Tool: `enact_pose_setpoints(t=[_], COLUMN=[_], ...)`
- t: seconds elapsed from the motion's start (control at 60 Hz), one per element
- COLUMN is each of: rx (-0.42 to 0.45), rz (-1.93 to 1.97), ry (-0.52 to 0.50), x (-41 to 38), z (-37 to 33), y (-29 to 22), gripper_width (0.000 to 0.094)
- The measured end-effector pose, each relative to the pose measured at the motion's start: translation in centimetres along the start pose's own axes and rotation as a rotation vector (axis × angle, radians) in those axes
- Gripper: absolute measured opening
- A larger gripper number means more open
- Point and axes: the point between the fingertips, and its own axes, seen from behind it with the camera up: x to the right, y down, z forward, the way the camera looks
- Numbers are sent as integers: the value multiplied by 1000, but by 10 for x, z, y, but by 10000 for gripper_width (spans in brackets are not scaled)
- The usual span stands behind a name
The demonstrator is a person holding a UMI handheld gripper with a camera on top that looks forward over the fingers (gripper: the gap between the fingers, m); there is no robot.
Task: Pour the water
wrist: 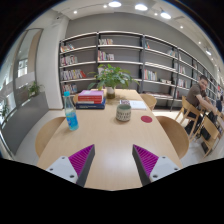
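A clear plastic water bottle with blue-tinted contents and a blue cap stands upright on the wooden table, beyond my left finger. A patterned cup stands near the table's middle, beyond my right finger. My gripper is open and empty, well back from both, with bare tabletop between its purple pads.
A stack of books and a potted plant stand at the table's far end, with papers beside them. A small red coaster lies right of the cup. Chairs ring the table. Bookshelves line the back wall. A person sits at far right.
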Motion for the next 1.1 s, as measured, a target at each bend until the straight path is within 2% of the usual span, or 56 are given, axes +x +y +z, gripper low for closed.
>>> enact_pose_setpoints(t=[0.233, 0.383, 0.433, 0.6, 0.783, 1.1], rx=[-12, 15, 33, 50, 107, 193], rz=[-47, -74, -66, -69, -65, -72], ry=[-64, -141, -159, -195, -205, -188], x=[-53, -110, -150, -211, -249, -261], z=[16, 58, 84, 165, 247, 315], y=[18, 16, 14, -13, -59, -90], gripper_width=[772, 773, 783, 775, 775, 752])
